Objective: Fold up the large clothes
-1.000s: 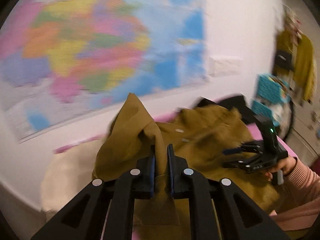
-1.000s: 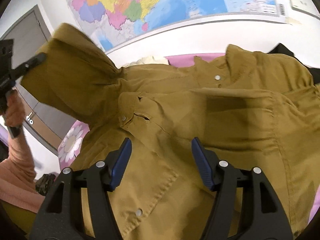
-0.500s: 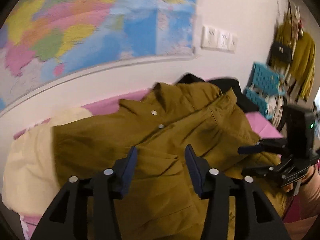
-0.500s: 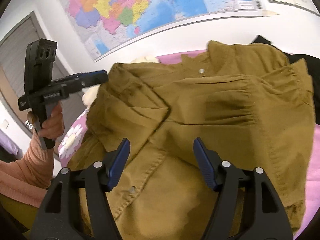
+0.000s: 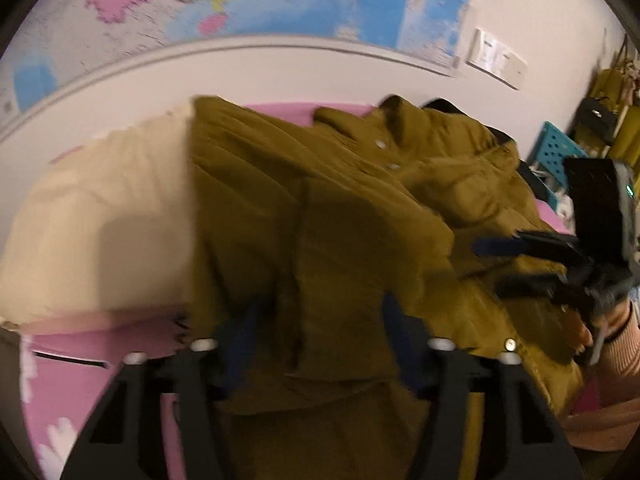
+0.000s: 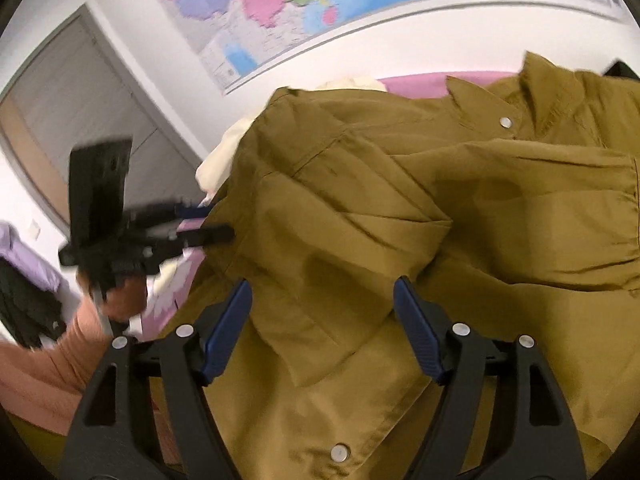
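A mustard-brown jacket (image 6: 400,216) sprawls rumpled across a pink bed (image 5: 100,364), one sleeve folded over its front. Soft and bulky, it looks best taken by hem or cuff. Left gripper (image 5: 320,344) and right gripper (image 6: 322,328) hover with fingers apart, empty.

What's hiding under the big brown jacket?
Under the brown jacket you can see a cream cushion poking out on one side and a pink bedsheet below. A black garment peeks out behind it. Whatever lies beneath the jacket's middle is covered.
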`<state>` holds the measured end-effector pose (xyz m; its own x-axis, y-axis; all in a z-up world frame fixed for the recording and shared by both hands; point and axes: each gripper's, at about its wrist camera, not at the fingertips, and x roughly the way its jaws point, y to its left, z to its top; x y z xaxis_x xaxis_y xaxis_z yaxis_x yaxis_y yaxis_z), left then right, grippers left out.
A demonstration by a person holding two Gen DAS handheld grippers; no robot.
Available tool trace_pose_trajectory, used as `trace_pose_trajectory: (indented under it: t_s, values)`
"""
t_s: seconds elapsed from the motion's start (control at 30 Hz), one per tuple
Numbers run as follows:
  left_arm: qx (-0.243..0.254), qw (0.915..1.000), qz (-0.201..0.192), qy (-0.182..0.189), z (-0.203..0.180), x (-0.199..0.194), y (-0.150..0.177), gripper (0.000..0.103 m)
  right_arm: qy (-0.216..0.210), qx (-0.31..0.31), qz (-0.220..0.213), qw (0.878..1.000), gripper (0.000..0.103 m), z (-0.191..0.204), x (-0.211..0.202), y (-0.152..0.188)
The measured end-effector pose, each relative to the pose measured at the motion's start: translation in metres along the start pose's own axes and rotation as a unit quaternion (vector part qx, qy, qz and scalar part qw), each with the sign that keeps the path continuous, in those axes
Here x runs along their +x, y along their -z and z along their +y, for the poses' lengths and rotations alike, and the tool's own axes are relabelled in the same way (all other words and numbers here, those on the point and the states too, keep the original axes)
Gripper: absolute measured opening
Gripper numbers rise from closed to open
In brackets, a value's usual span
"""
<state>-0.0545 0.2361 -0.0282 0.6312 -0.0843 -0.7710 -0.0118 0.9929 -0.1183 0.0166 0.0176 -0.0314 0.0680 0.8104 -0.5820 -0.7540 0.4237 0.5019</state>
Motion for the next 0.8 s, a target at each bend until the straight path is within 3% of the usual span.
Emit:
trace_pose_trajectory:
  t_s: [0.1, 0.2, 0.37, 0.47, 0.57, 0.63, 0.67, 0.7, 0.73, 0.8]
  values:
    - [0.012, 0.9996, -0.023, -0.012, -0.016, -0.002, 0.004, 0.024, -0.021, 0.054, 0.001, 0.998, 0.073, -0.02, 0.0, -0.004]
    - [0.025, 0.9984, -0.037, 0.034, -0.032, -0.012, 0.008, 0.011, -0.029, 0.105, -0.005, 0.994, 0.075, -0.039, 0.0, -0.009]
    - [0.036, 0.9866, -0.043, 0.153, -0.063, -0.023, 0.019, 0.01, -0.07, 0.201, -0.01, 0.977, 0.082, -0.075, 0.006, -0.012]
    - [0.05, 0.9732, -0.031, 0.222, -0.092, -0.016, 0.026, 0.01, -0.072, 0.194, 0.007, 0.978, 0.081, -0.076, 0.008, -0.014]
    - [0.071, 0.9678, -0.023, 0.24, -0.119, -0.002, 0.028, 0.013, -0.069, 0.166, 0.041, 0.983, 0.08, -0.069, 0.01, -0.011]
    - [0.083, 0.9662, -0.017, 0.243, -0.128, 0.005, 0.03, 0.021, -0.065, 0.137, 0.067, 0.986, 0.064, -0.063, 0.011, -0.006]
    - [0.088, 0.965, -0.016, 0.246, -0.13, 0.007, 0.031, 0.037, -0.059, 0.116, 0.079, 0.988, 0.054, -0.06, 0.011, -0.002]
    - [0.093, 0.965, -0.022, 0.244, -0.129, 0.003, 0.033, 0.041, -0.051, 0.096, 0.089, 0.99, 0.026, -0.056, 0.01, 0.0]
    - [0.098, 0.9655, -0.034, 0.239, -0.126, -0.003, 0.036, 0.042, -0.032, 0.074, 0.094, 0.992, 0.01, -0.054, 0.007, 0.002]
    - [0.096, 0.9666, -0.05, 0.232, -0.117, -0.01, 0.036, 0.048, -0.007, 0.052, 0.088, 0.995, 0.006, -0.054, -0.004, 0.001]
